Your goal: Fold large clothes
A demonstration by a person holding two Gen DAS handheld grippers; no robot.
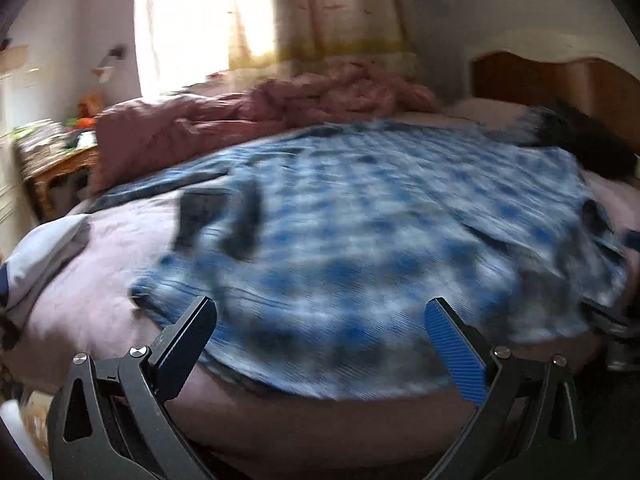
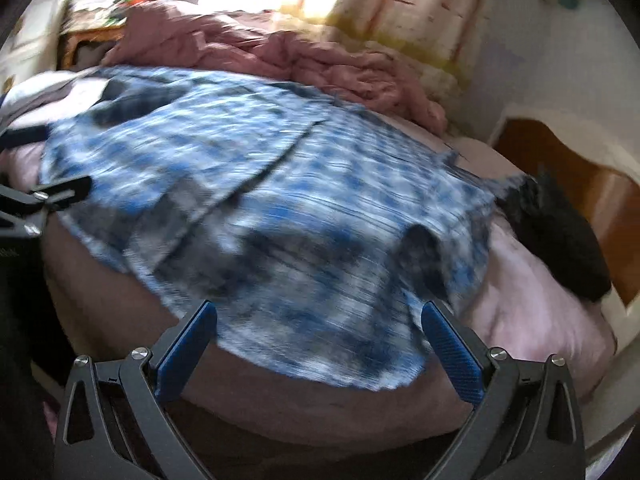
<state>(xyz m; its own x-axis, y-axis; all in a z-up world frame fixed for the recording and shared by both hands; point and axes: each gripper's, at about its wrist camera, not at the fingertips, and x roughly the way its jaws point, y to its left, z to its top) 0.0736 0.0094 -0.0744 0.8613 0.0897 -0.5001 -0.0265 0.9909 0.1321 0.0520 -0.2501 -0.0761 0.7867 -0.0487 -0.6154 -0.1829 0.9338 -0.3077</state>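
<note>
The blue checked shirt (image 1: pixel 360 240) lies spread just ahead of the left gripper (image 1: pixel 320 312) and right gripper (image 2: pixel 320 316), both spread wide, gripping nothing.

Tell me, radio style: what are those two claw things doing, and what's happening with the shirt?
Left tool open, empty. Right tool open, empty. Blue checked shirt spread on the bed, not yet folded. Black garment lies by its far corner.
</note>
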